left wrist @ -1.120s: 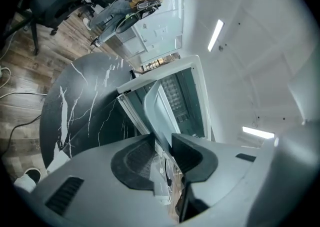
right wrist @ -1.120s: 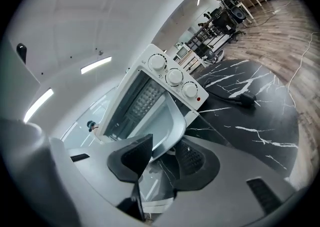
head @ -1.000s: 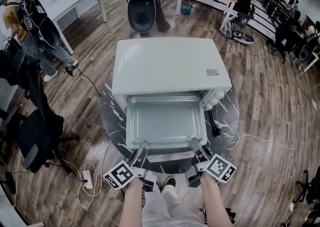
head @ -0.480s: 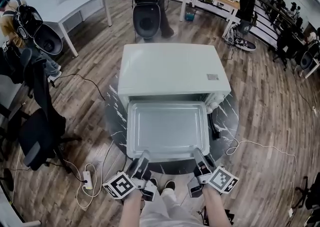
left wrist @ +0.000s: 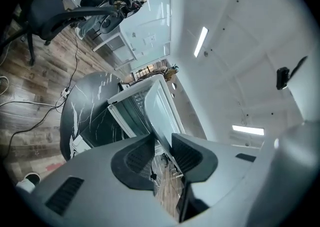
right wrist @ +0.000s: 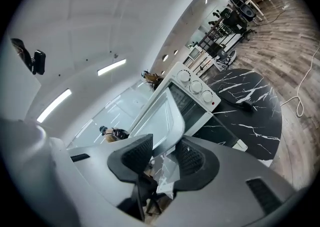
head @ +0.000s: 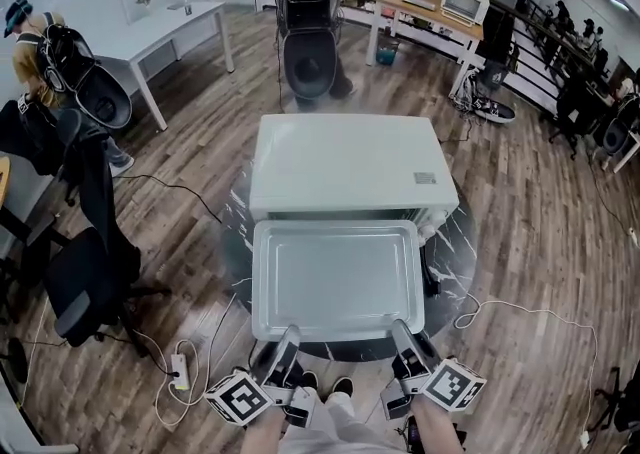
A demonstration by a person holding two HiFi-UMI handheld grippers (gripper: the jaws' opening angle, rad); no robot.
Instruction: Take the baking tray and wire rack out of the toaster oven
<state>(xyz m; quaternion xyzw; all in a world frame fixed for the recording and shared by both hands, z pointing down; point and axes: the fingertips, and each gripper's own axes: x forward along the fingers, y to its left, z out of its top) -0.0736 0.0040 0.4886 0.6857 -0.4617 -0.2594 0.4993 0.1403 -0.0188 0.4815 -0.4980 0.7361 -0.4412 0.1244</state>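
1. Gripping the near rim of the baking tray (head: 335,277), the left gripper (head: 287,335) was clamped on its near-left corner and the right gripper (head: 401,329) on its near-right corner. Each gripper's own view showed the rim pinched between the pads.
2. The tray, empty, hung in front of the toaster oven (head: 345,164), above the round black table (head: 455,242), with its far edge right at the oven's mouth.
3. From the head view that far edge looked nearly or just free of the opening; which of the two could not be told.
4. Bars seen inside the cavity in the left gripper view were probably the wire rack (left wrist: 131,107), not yet taken out.
5. By that reading the tray's removal was almost complete. It remained to carry the tray clear, set it down, then fetch the rack.
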